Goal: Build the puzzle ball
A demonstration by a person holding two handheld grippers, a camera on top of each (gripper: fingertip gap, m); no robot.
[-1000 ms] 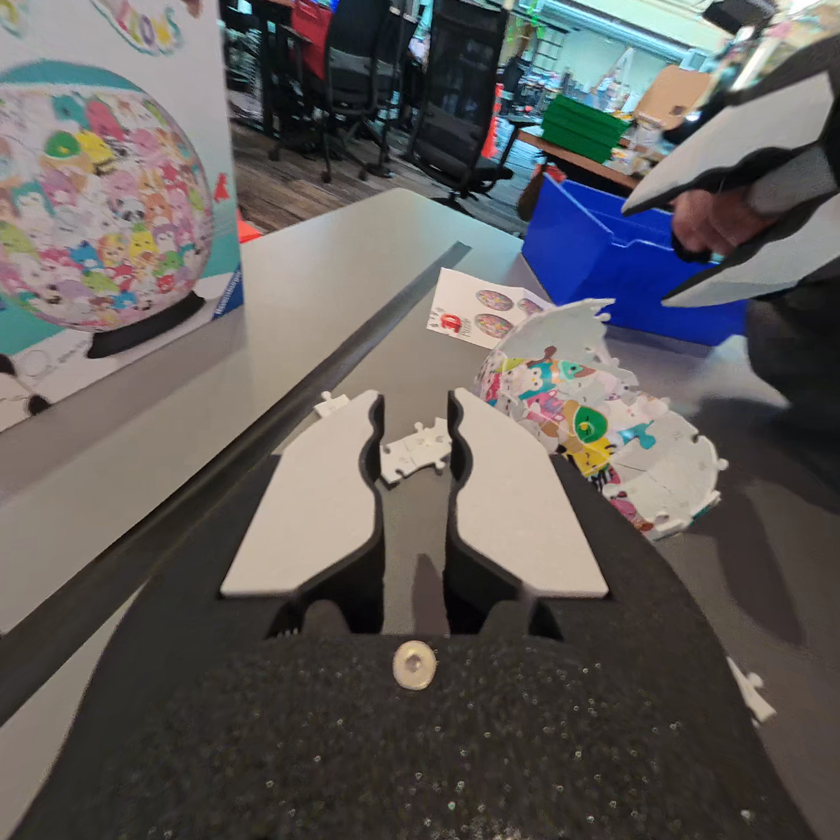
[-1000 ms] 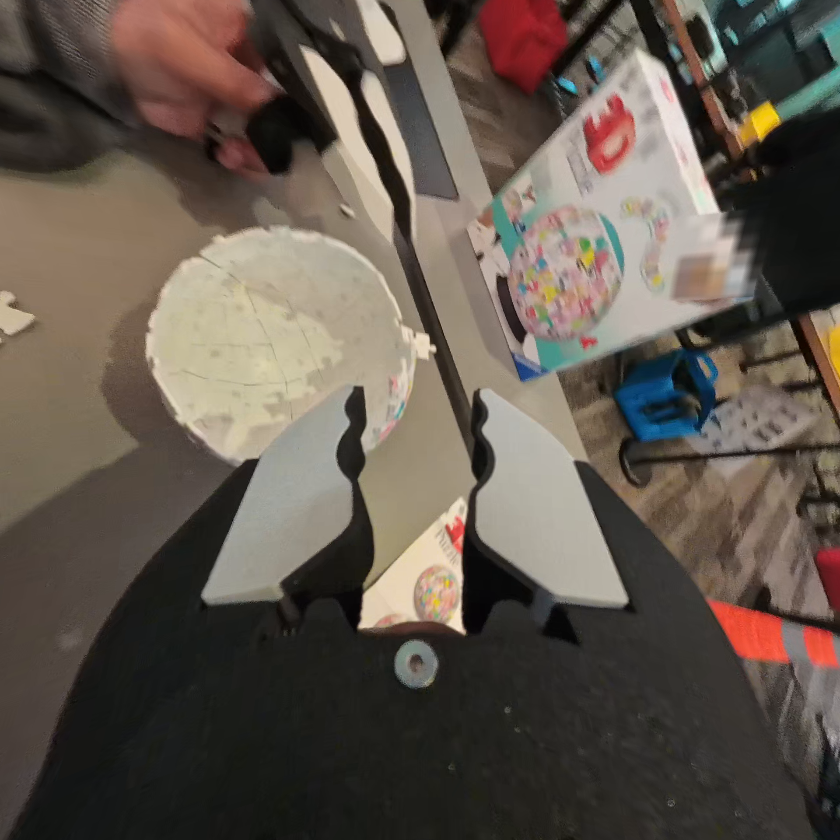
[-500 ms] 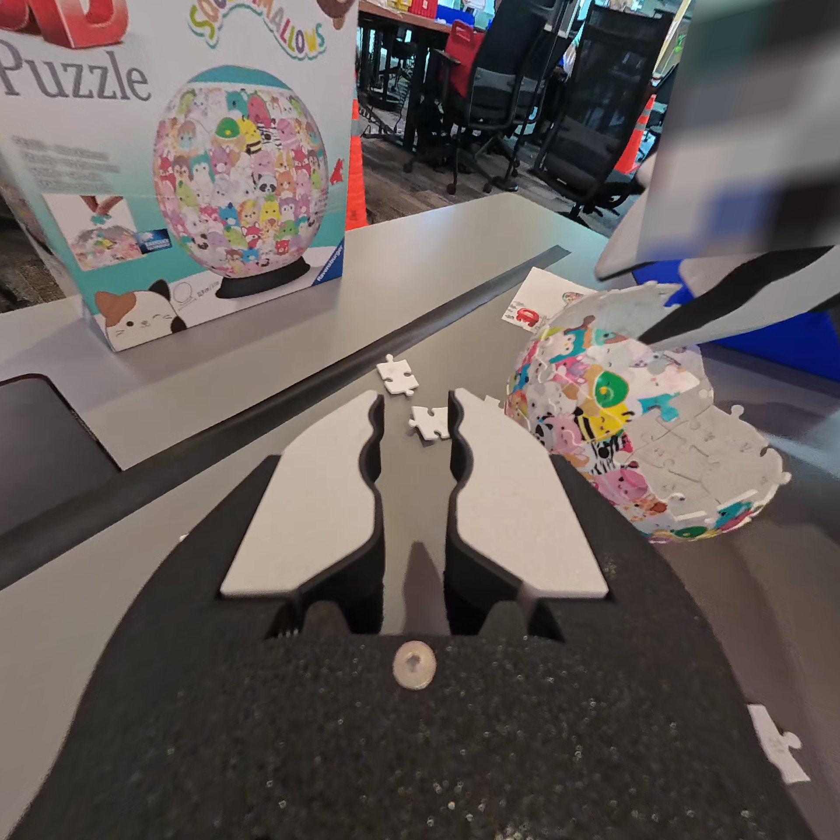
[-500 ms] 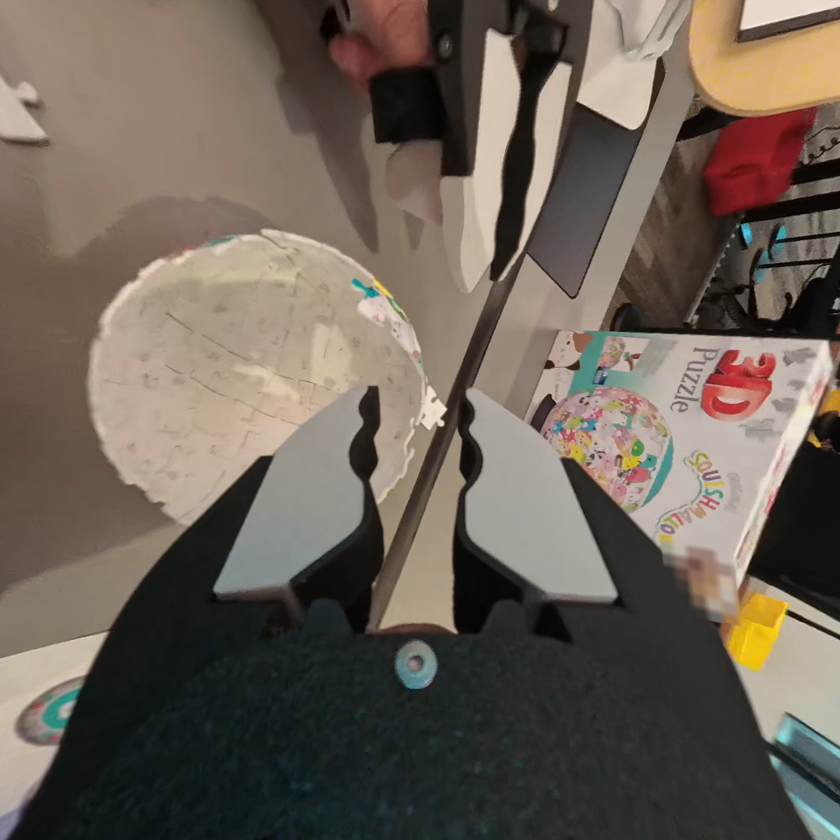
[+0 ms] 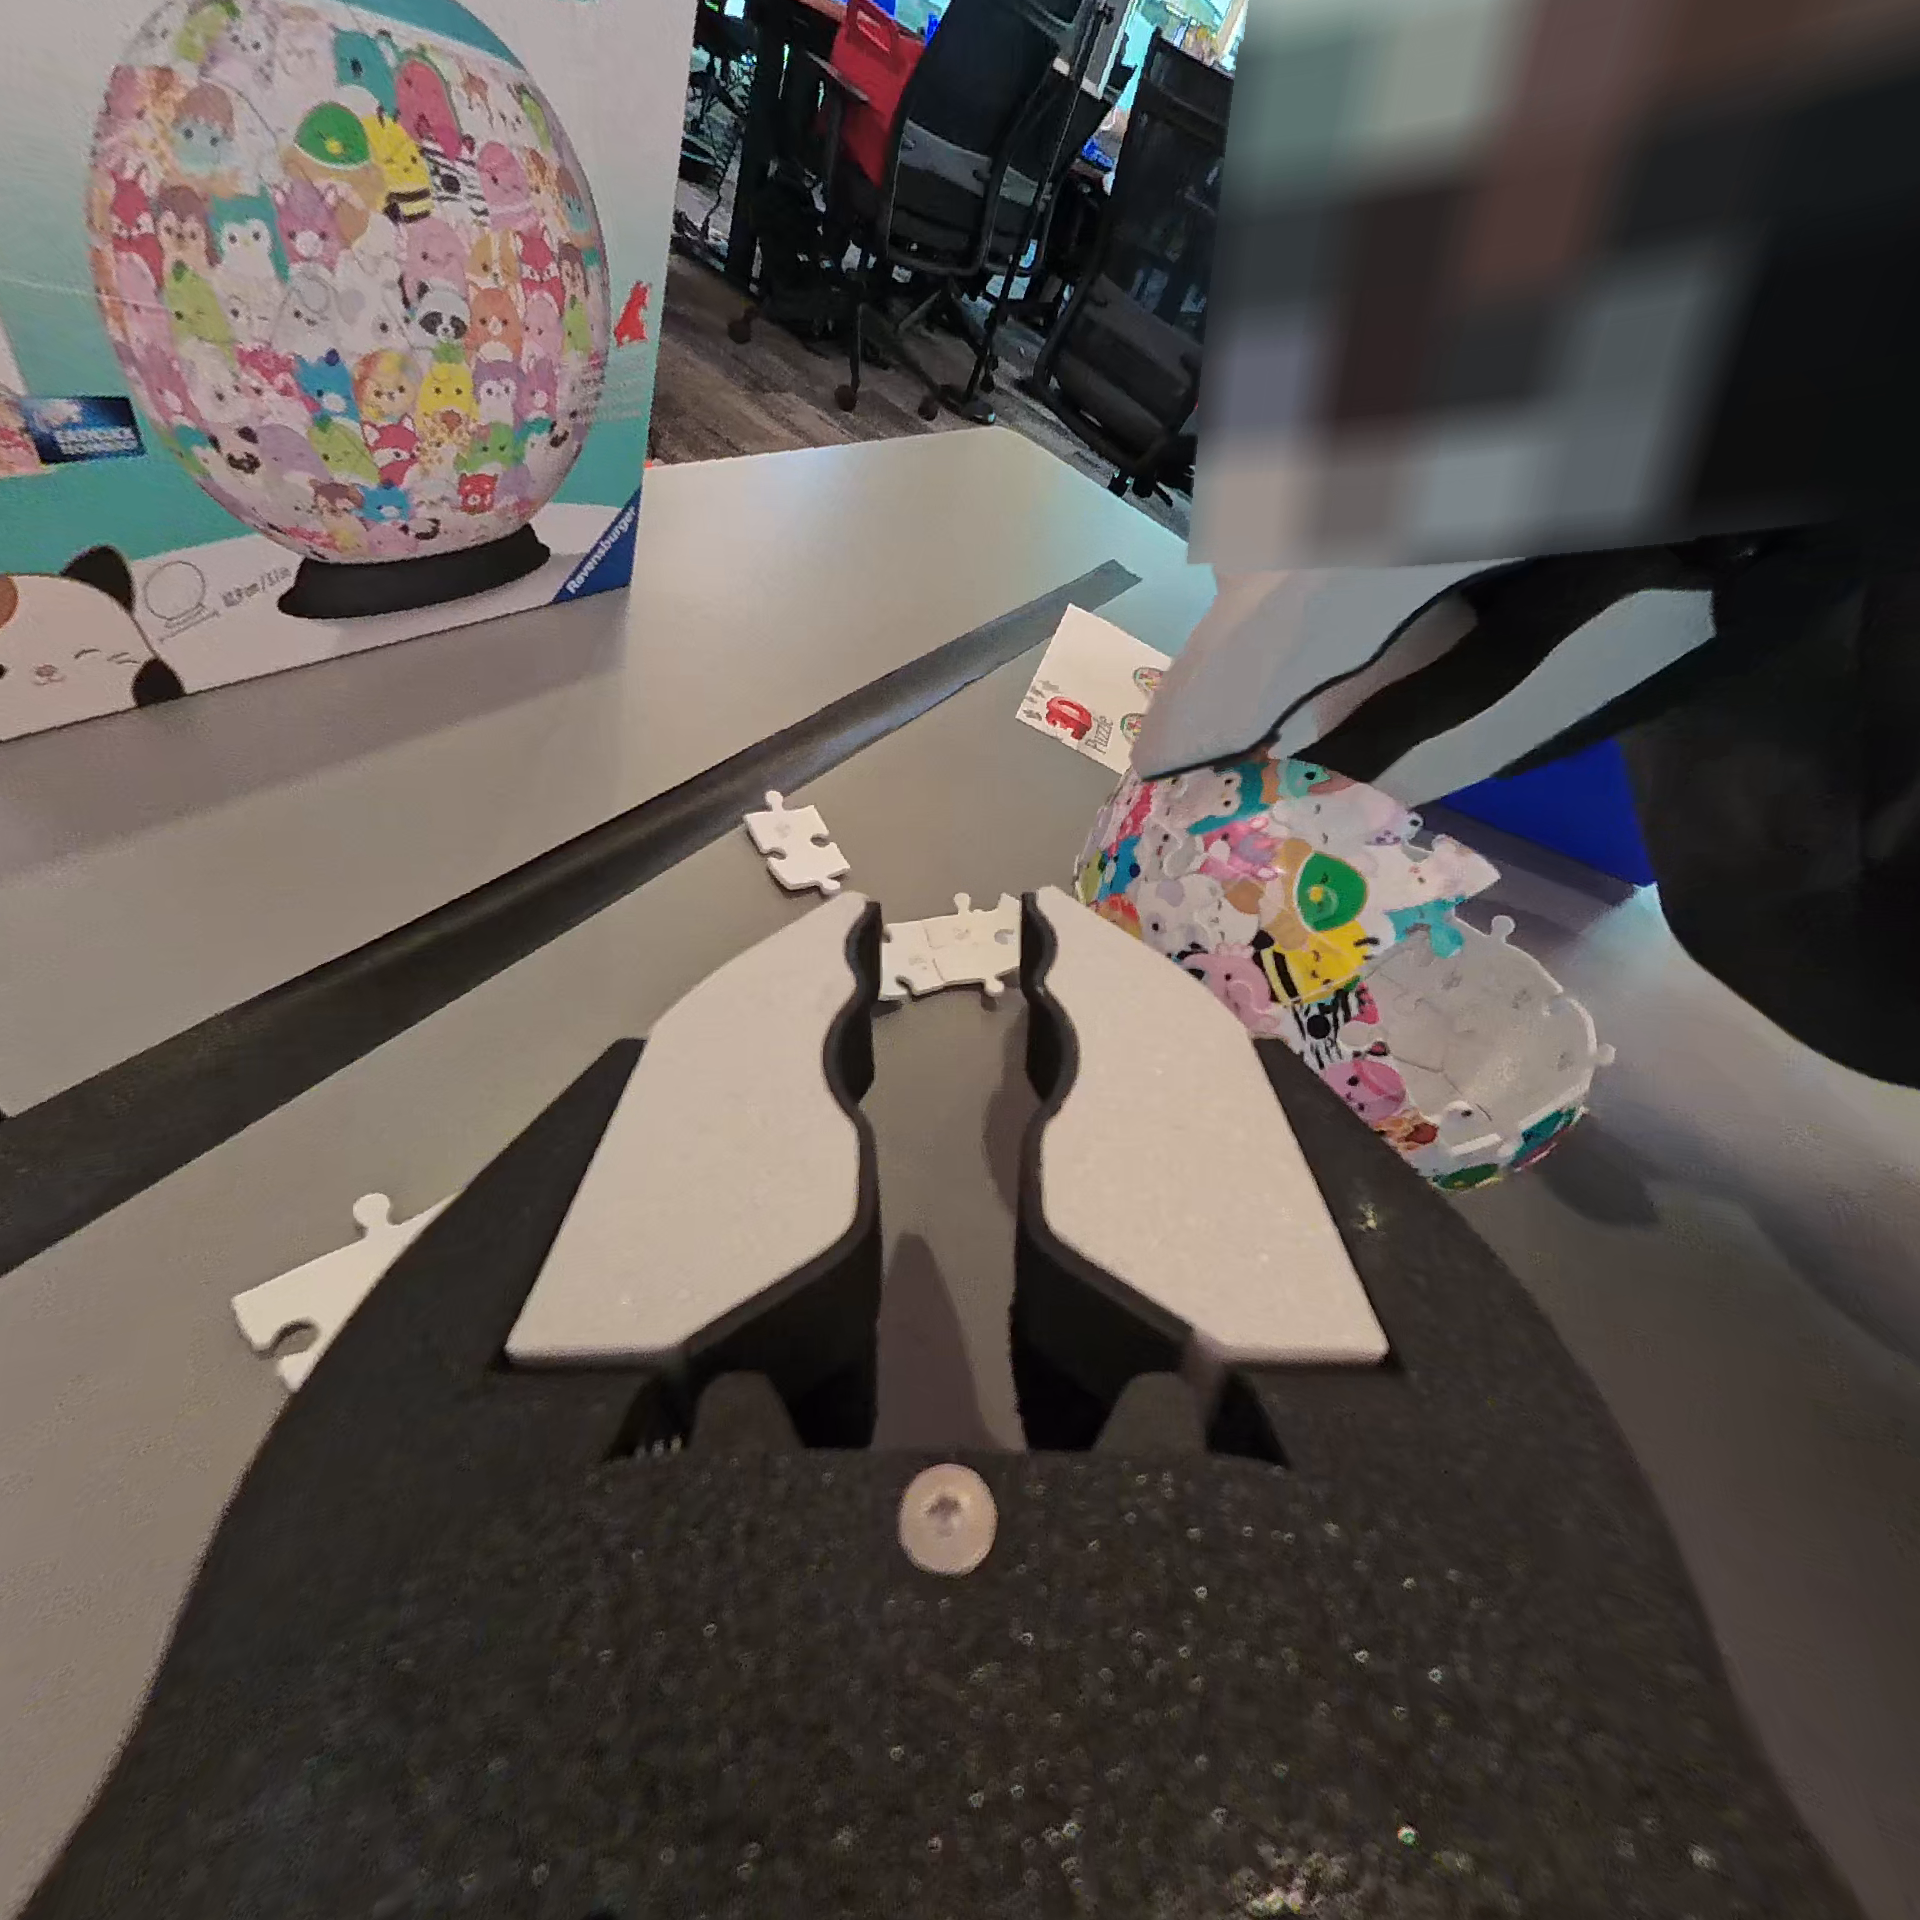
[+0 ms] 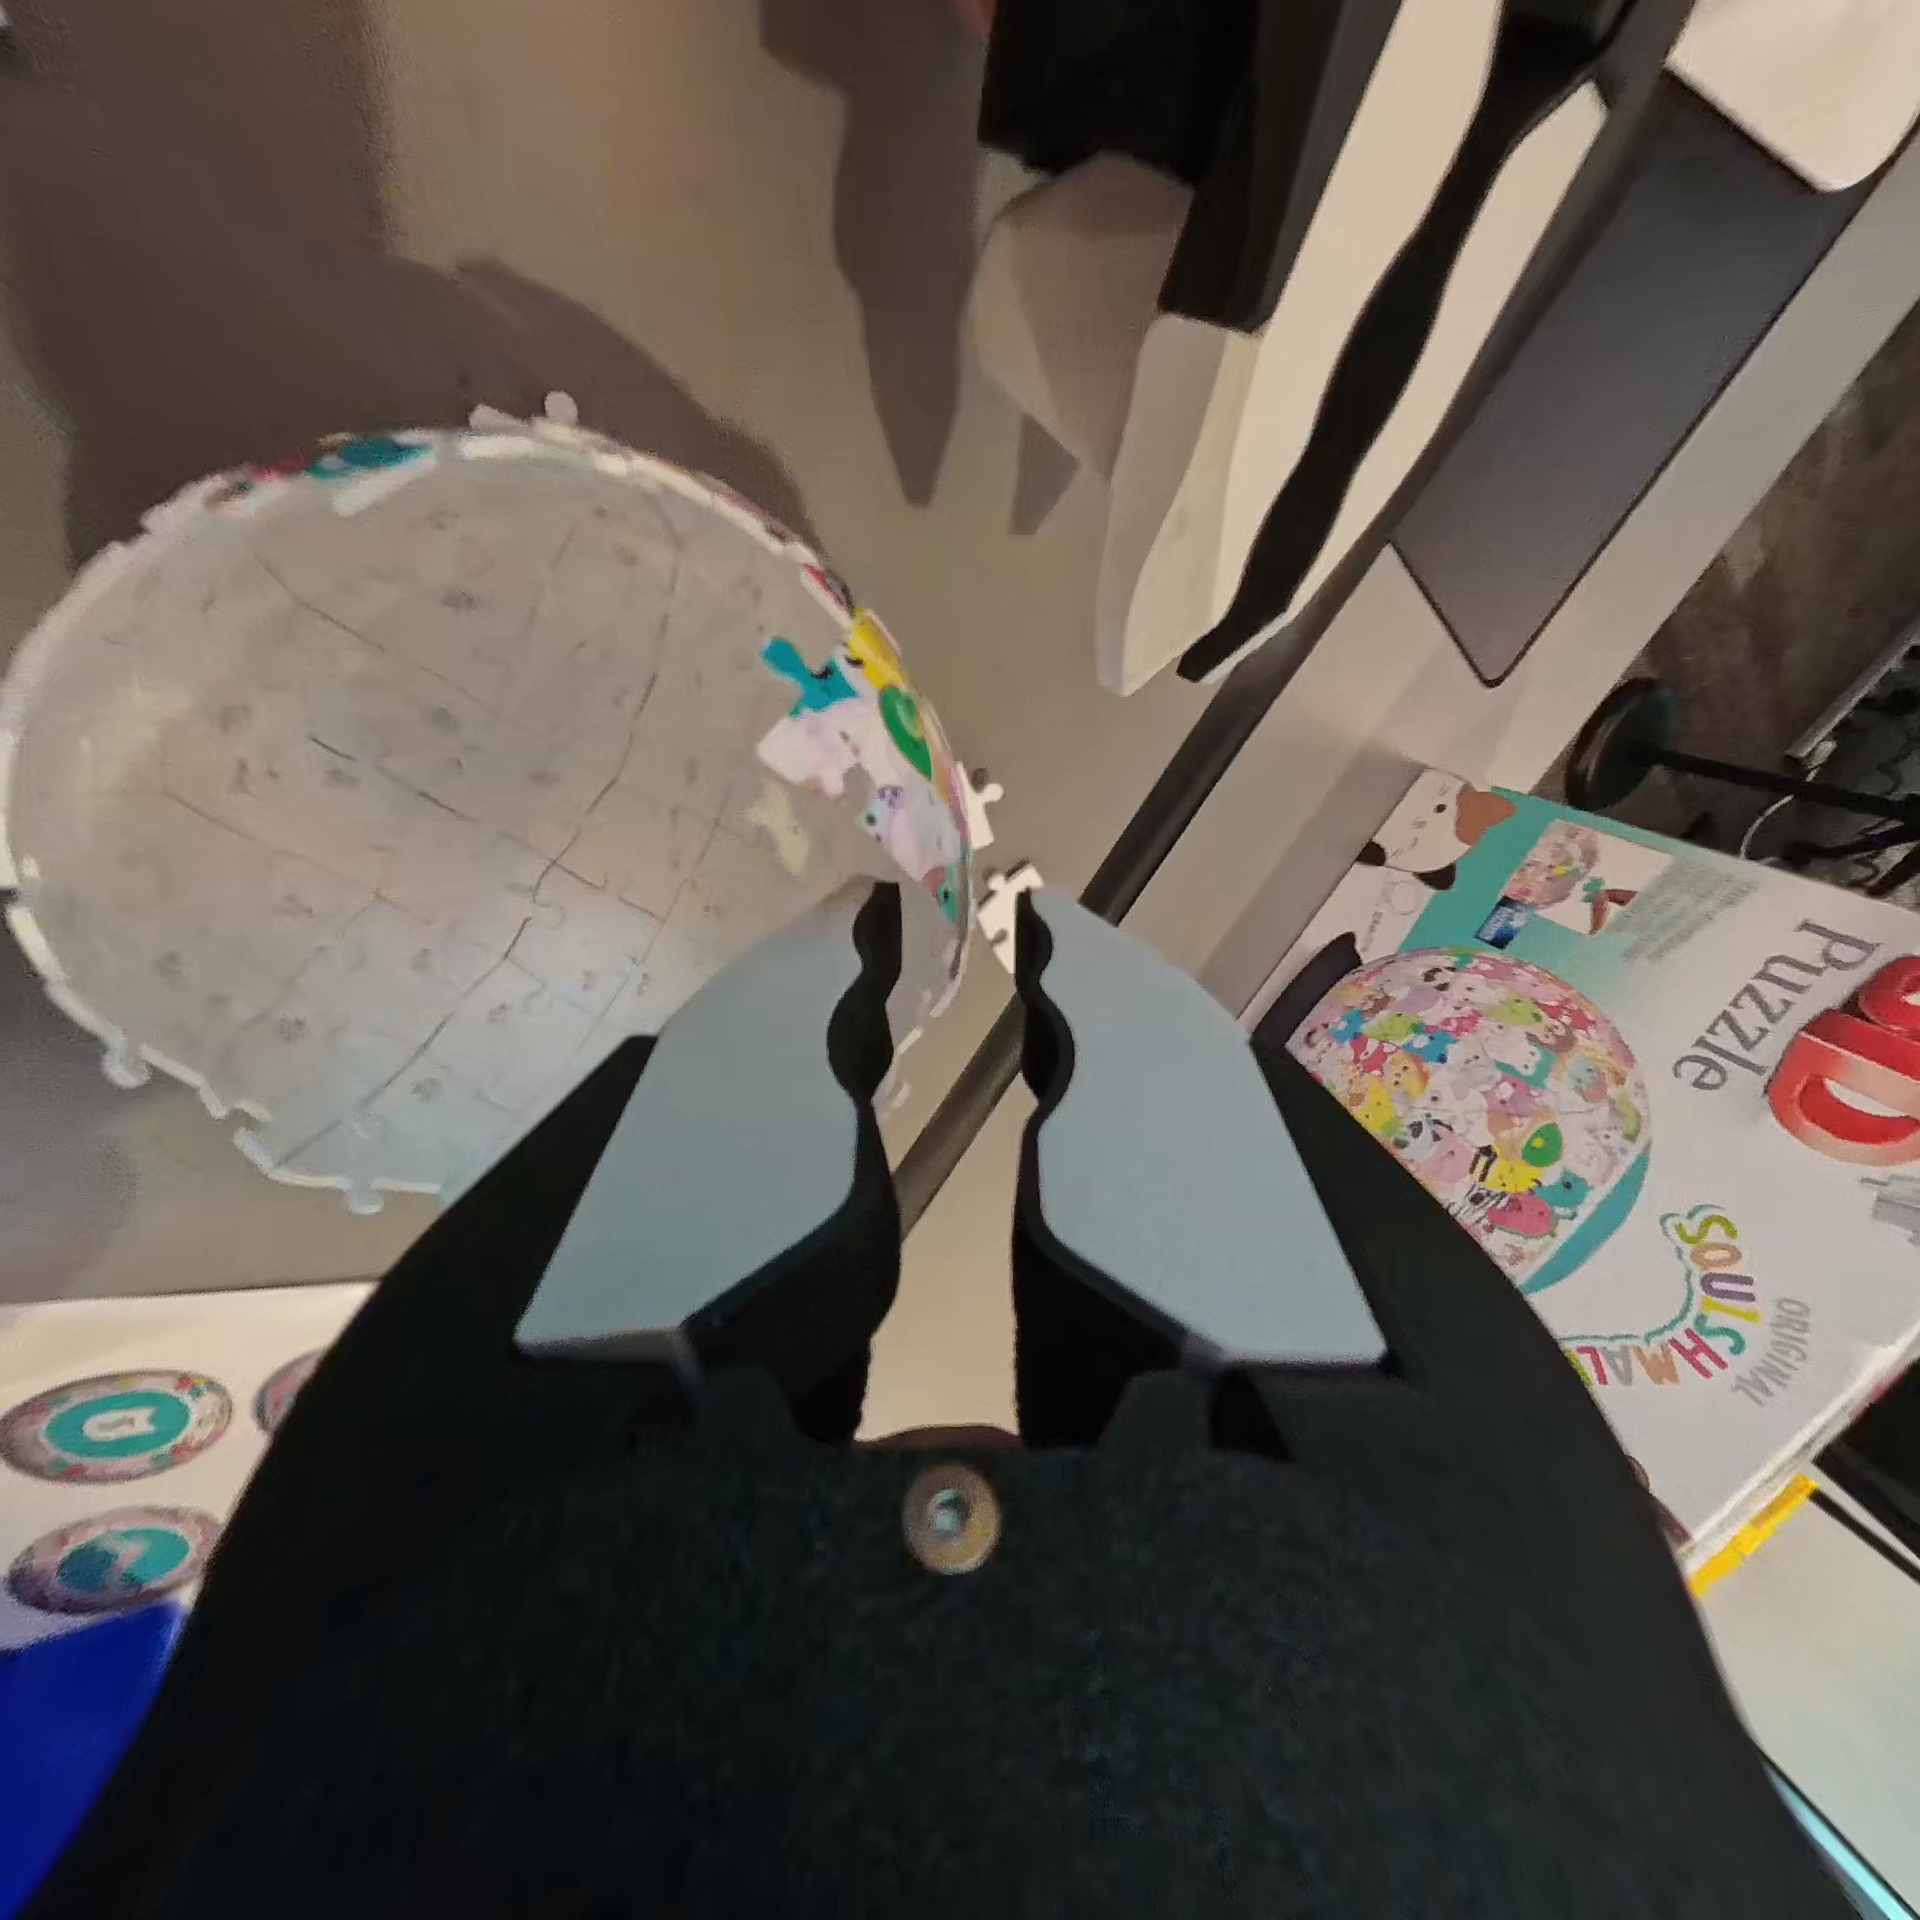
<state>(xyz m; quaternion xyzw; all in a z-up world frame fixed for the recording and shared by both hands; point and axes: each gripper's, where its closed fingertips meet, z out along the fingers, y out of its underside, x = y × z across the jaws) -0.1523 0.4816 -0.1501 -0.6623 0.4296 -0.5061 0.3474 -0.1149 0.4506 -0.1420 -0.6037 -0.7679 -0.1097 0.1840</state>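
The half-built ball [image 5: 1340, 966] lies on the bench [image 5: 831, 540], open side up; the left gripper [image 5: 948, 925], fingers spread and empty, points at joined pieces [image 5: 945, 958] just beside the ball; the right gripper [image 6: 948, 914], fingers likewise spread, hovers over the ball's rim. Picking up pieces seems in hand; next, the left fingers likely must close on them.

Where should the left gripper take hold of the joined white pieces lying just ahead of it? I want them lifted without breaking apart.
Judging by their flat pose, grip the joined white pieces across their two long edges, coming down from above with the left gripper open, one finger each side of the seam. Their face-down, thin shape leaves only the edges to pinch.
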